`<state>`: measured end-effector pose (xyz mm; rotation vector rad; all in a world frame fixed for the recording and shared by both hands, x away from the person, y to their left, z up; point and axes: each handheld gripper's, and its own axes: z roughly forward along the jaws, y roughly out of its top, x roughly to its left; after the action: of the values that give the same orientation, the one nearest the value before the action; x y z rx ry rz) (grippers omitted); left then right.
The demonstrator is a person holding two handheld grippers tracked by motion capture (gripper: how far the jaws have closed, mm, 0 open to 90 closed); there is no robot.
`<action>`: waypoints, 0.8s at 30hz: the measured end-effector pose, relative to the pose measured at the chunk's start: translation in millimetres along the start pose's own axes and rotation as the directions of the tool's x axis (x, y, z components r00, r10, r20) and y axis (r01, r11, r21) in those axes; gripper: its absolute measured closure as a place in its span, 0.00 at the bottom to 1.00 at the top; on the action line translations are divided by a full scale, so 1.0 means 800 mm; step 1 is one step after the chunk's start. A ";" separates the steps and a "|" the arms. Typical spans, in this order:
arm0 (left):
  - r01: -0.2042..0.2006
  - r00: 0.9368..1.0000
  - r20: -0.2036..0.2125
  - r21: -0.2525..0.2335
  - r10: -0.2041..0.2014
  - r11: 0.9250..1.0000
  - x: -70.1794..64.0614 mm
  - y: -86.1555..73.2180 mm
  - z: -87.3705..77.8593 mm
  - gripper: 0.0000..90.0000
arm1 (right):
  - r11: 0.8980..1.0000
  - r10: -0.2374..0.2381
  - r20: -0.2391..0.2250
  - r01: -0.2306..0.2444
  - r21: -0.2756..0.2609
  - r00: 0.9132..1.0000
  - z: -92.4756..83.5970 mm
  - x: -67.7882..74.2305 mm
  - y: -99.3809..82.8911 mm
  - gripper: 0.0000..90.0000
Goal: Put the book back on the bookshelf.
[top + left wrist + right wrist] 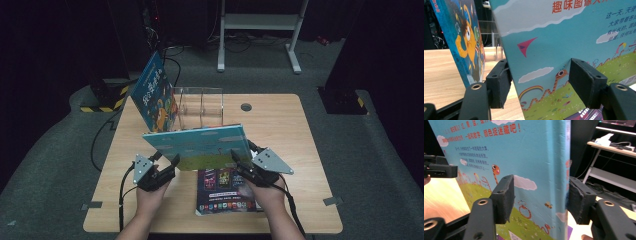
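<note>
Between both sets of fingers, a light-blue picture book is standing above the tabletop; the left gripper is grasping its left edge, while the right gripper is sitting released around its spine.

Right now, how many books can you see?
3. A light blue picture book held up between both grippers, a blue book leaning against the clear rack, and a dark book flat on the table.
</note>
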<state>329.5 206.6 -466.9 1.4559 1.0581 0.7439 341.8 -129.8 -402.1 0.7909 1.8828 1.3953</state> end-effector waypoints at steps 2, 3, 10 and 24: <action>0.000 1.000 0.001 -0.004 0.000 1.000 -0.001 -0.001 -0.001 0.39 | 1.000 0.004 -0.016 -0.004 0.008 1.000 0.002 -0.001 0.001 0.45; -0.003 1.000 0.002 -0.003 0.003 1.000 -0.001 -0.001 -0.002 0.39 | 1.000 0.007 -0.023 -0.007 0.008 1.000 0.002 -0.001 0.002 0.44; -0.007 1.000 -0.012 0.003 0.007 1.000 -0.003 0.000 -0.003 0.37 | 1.000 0.003 -0.059 -0.003 0.003 0.998 0.003 0.000 0.003 0.44; -0.003 1.000 -0.006 0.016 0.003 1.000 -0.004 0.008 0.001 0.36 | 1.000 -0.020 -0.142 0.021 0.007 0.990 -0.008 -0.015 0.002 0.58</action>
<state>330.1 203.5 -460.2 1.4702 1.0691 0.7432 344.1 -142.1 -397.4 0.6896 2.0003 1.4653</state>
